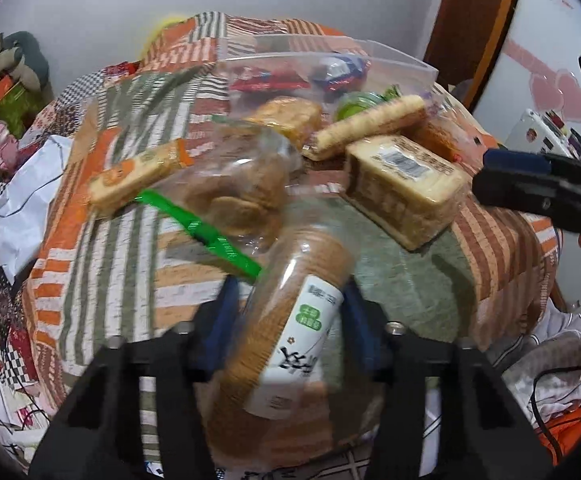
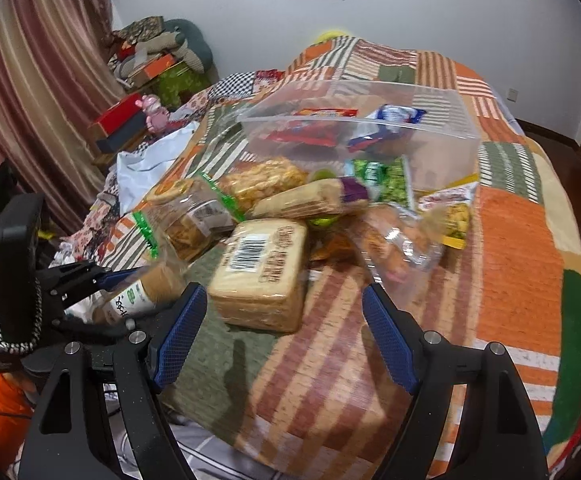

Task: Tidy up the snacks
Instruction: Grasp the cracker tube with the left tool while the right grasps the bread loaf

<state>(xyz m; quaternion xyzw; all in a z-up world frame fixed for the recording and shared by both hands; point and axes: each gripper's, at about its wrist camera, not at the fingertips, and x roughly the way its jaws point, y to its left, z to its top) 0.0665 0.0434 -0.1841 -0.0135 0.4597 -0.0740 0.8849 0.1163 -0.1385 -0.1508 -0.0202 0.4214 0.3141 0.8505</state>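
Already the left gripper (image 1: pixel 286 308) is clamped round the cracker sleeve (image 1: pixel 290 320) above the patchwork quilt (image 1: pixel 498 240), the right gripper (image 2: pixel 282 336) gaping empty near the wafer block (image 2: pixel 262 276), and that slick wrapper could slide loose before reaching the clear bin (image 2: pixel 442 148).

Patchwork quilt (image 2: pixel 522 240) over bed; clear bin (image 2: pixel 430 136) at twelve o'clock, wrapped biscuit block (image 2: pixel 262 276) centre, white bag (image 1: pixel 22 200) at nine.
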